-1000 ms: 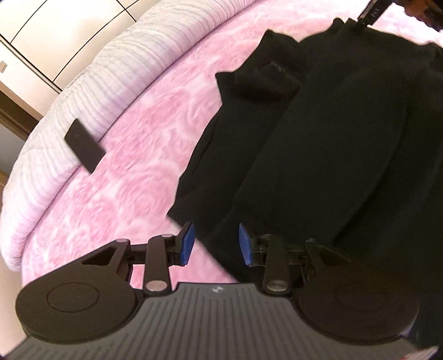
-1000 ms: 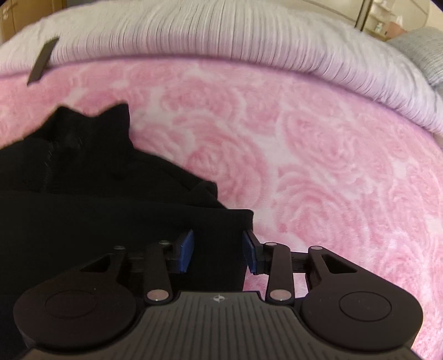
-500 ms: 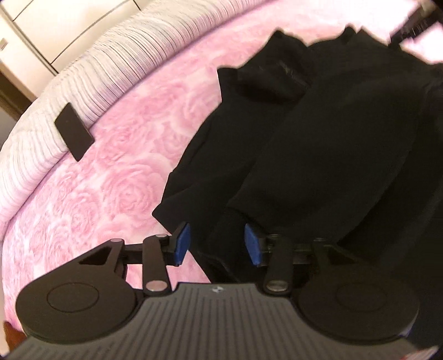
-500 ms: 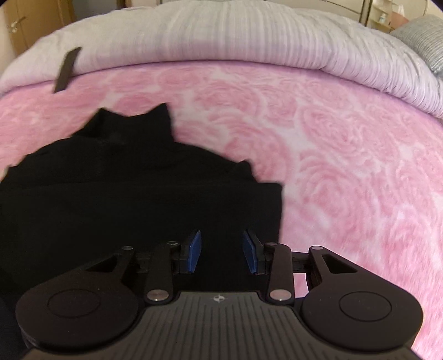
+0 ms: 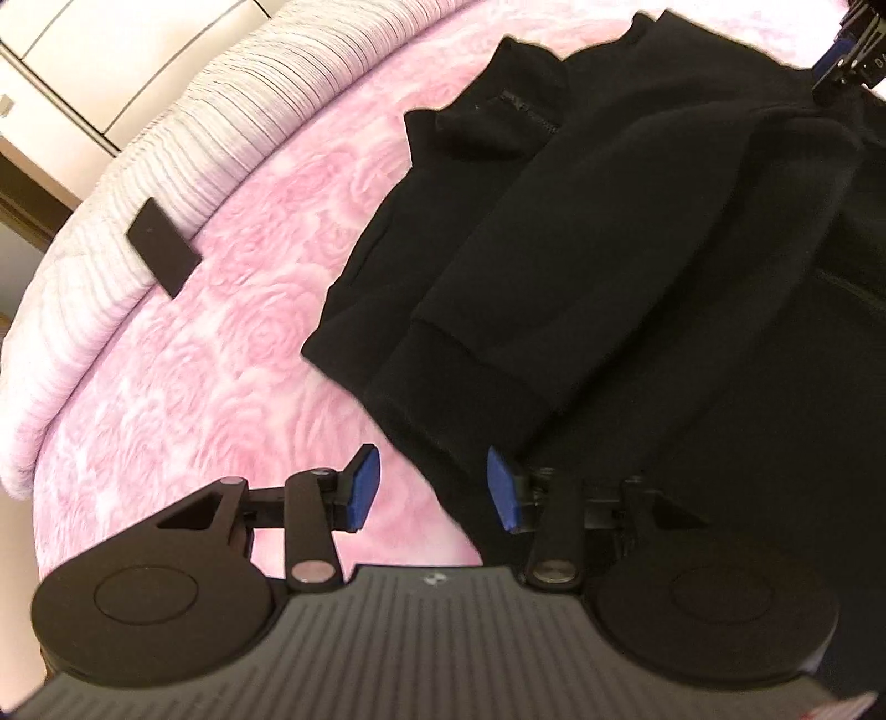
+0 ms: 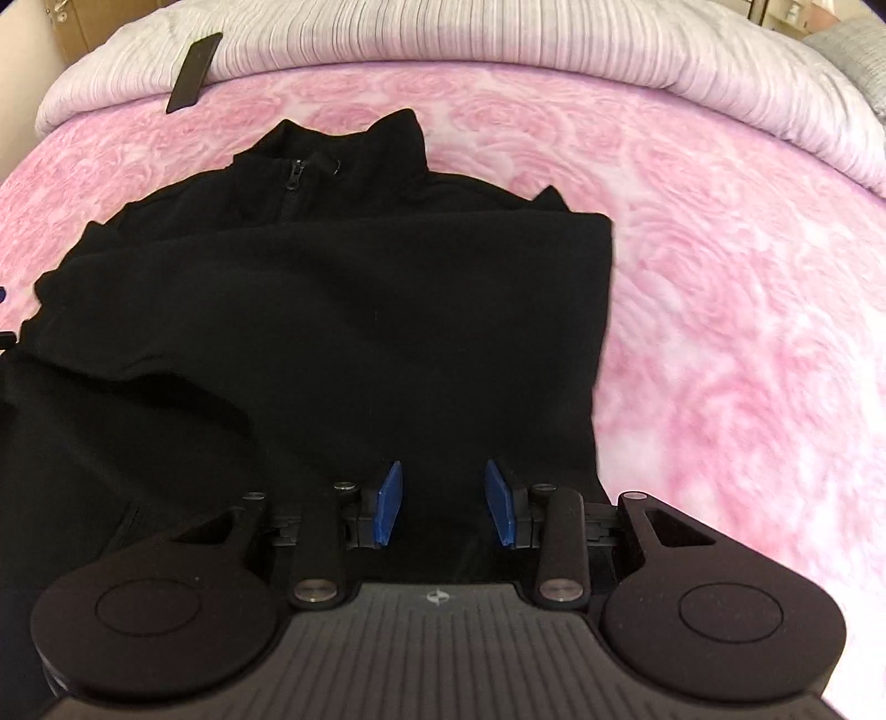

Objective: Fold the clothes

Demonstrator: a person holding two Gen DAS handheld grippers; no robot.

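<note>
the black jacket (image 6: 343,310) lies partly folded on the pink blanket (image 6: 720,232). the left gripper (image 5: 432,487) has just been opening and its jaws stand apart at the jacket's edge, gripping nothing. the right gripper (image 6: 443,501) hangs above the jacket with jaws apart, empty.

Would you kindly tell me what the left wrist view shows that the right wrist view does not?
Only the left wrist view shows a folded sleeve's ribbed cuff, white cabinet doors, and the right gripper at the jacket's far edge.

Only the right wrist view shows the collar zipper and a grey pillow.

Both show the black fleece jacket, pink rose blanket, ribbed white duvet and a flat black rectangle.
</note>
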